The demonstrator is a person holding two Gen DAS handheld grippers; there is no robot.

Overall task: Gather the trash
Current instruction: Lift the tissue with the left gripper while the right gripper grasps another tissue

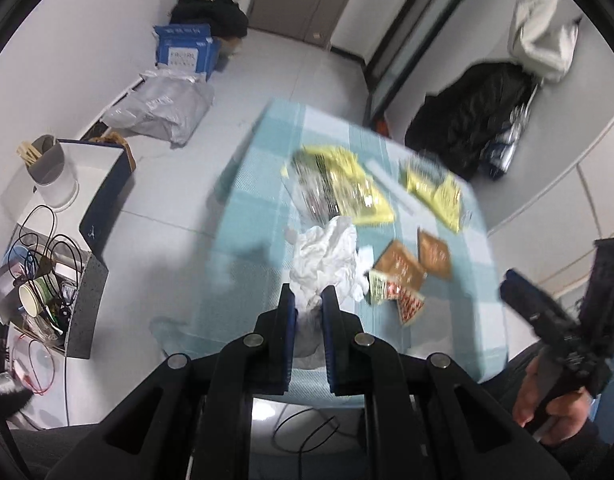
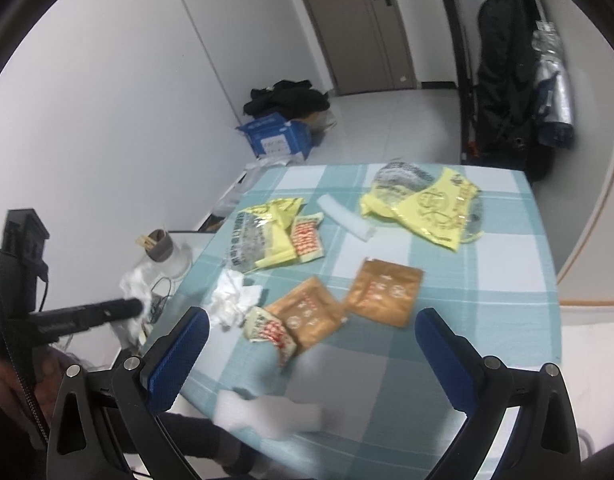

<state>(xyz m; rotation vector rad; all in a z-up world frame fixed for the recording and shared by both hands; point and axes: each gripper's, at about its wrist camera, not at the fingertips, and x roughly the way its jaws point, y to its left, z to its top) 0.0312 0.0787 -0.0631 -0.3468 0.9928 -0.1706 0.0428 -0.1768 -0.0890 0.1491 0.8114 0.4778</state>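
Note:
My left gripper [image 1: 309, 294] is shut on a crumpled white tissue [image 1: 323, 256], held just above the near-left part of the checked table [image 1: 251, 208]. On the cloth lie two brown packets [image 2: 307, 316] [image 2: 387, 292], a torn red-and-white wrapper [image 2: 271, 332], a second white tissue [image 2: 231, 296], two yellow bags [image 2: 263, 236] [image 2: 431, 208] and a white roll [image 2: 343, 216]. My right gripper [image 2: 311, 332] is open and hovers over the near side of the table, with nothing between its fingers. A blurred white piece [image 2: 267, 412] lies at the table's near edge.
On the floor left of the table are a grey box of cables and a paper cup [image 1: 47, 292], a blue-and-white box [image 1: 103, 184], a cup of sticks [image 1: 47, 160], a grey plastic bag [image 1: 163, 108] and a blue carton [image 1: 187, 48]. Dark coats [image 1: 475, 120] hang beyond the far corner.

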